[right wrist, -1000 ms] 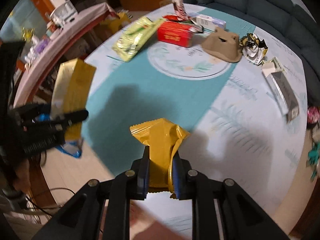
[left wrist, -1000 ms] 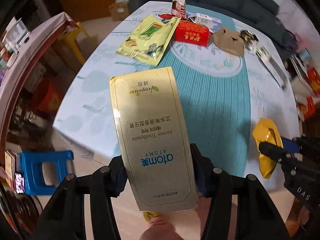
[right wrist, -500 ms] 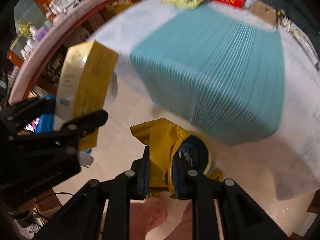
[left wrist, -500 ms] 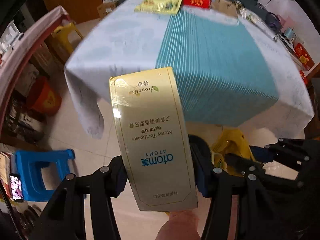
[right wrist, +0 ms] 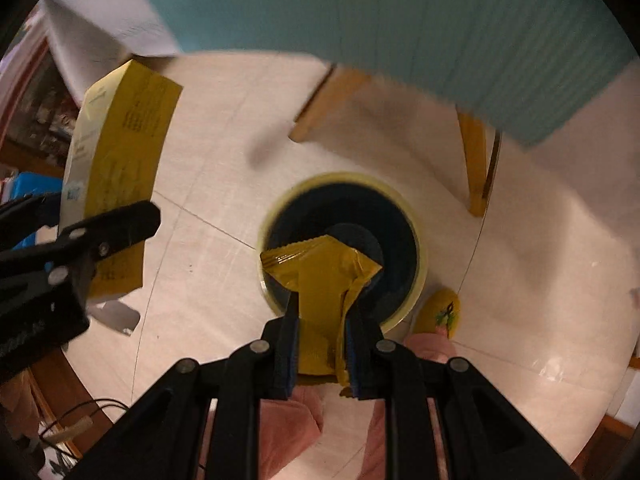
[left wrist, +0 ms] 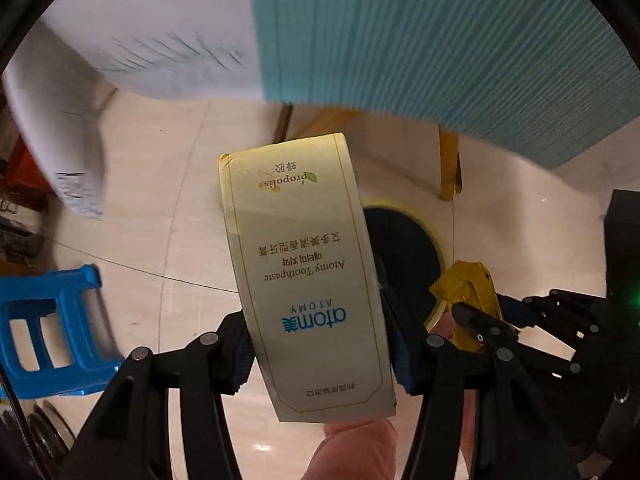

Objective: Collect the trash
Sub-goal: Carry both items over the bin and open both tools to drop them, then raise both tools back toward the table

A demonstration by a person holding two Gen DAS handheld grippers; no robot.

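Note:
My left gripper (left wrist: 316,344) is shut on a pale gold Atomy toothpaste box (left wrist: 308,272), held over the floor; the box also shows at the left of the right wrist view (right wrist: 116,184). My right gripper (right wrist: 320,320) is shut on a crumpled yellow wrapper (right wrist: 320,276), held right above a round bin with a yellow rim and dark inside (right wrist: 400,216). In the left wrist view the bin (left wrist: 404,248) lies partly behind the box, and the right gripper with the wrapper (left wrist: 468,288) is at its right edge.
The table's hanging cloth, teal (left wrist: 440,40) and white (left wrist: 140,32), fills the top of both views. Yellow stool legs (right wrist: 476,160) stand beyond the bin. A blue plastic stool (left wrist: 44,320) stands at the left. A yellow slipper (right wrist: 440,312) is beside the bin.
Both grippers have swung down from the tabletop to the floor, still holding their items. The bin has come into view under the wrapper.

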